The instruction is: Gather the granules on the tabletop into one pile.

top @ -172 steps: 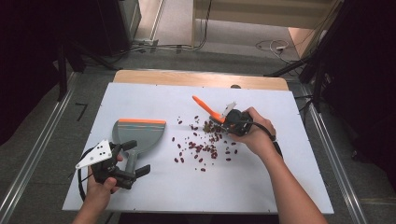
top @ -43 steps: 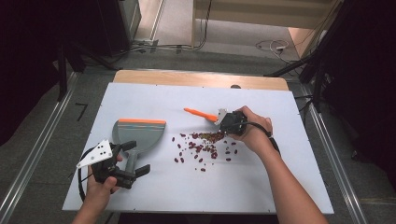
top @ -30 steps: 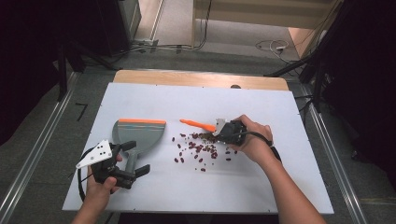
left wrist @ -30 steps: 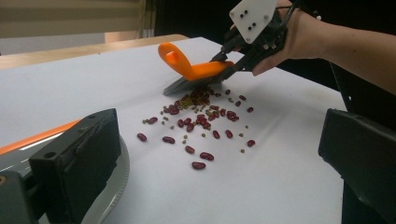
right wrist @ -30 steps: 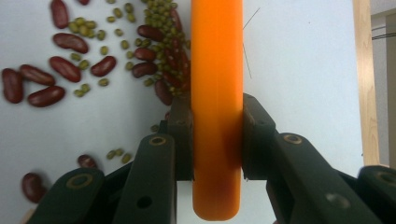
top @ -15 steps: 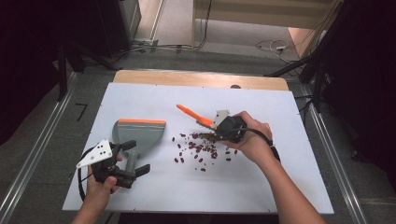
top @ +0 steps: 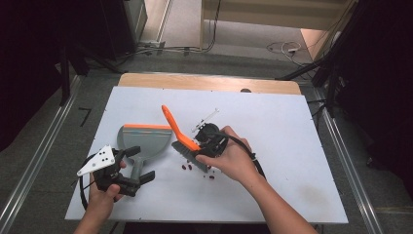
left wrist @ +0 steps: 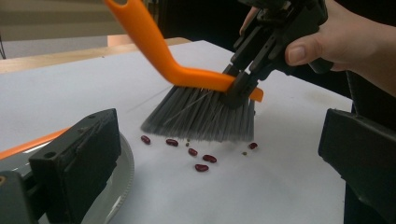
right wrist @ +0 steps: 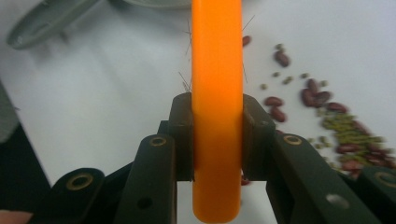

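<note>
On the white surface (top: 292,146), the grey dustpan (top: 146,144) with an orange lip lies left of centre, its handle between the spread jaws of the left gripper (top: 130,168), which do not press on it. Just right of the dustpan, the right gripper (top: 202,146) has its jaws pinching the orange back of the brush (top: 181,136), whose grey bristles point down at the surface and whose handle slants up and away. A few red beans (top: 187,167) lie scattered under and beside the bristles
</note>
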Tool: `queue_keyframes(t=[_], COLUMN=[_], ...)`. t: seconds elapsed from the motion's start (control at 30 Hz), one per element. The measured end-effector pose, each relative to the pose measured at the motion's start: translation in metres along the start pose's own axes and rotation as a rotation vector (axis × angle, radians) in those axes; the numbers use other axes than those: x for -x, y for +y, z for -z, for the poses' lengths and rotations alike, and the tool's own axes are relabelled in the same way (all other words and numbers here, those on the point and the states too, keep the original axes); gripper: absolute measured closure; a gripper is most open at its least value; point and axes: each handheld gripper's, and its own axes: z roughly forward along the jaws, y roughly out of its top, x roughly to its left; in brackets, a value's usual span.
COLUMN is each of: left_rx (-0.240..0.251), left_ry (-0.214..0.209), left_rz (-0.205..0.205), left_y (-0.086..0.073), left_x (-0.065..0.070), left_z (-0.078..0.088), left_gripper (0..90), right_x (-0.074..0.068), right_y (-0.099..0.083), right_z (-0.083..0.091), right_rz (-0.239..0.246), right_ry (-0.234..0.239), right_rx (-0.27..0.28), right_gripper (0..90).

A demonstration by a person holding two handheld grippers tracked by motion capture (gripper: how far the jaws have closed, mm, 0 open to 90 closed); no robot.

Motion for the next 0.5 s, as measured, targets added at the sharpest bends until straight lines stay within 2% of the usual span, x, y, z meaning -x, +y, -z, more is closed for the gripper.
queue_keyframes(t=[0.17,0.27,0.33,0.5], left_rx=[-0.003,-0.003,-0.002,-0.002], left_ry=[-0.001,0.0,-0.001,0.0], left_rz=[-0.002,-0.003,-0.003,-0.002], left_y=[0.0,0.0,0.0,0.0], left_x=[0.0,0.0,0.0,0.0], left_z=[0.0,0.0,0.0,0.0], left_gripper=[0.0,0.0,0.0,0.0], right_x=[-0.003,-0.003,0.001,0.02], right_y=[0.002,0.0,-0.001,-0.006], right_z=[-0.015,-0.023,-0.028,-0.026], right_rz=[-0.047,-0.075,-0.079,-0.156], right_ry=[0.085,0.119,0.105,0.094], right_rx=[-0.04,-0.06,-0.071,-0.06], right_gripper=[68.7,68.6,68.7,68.6])
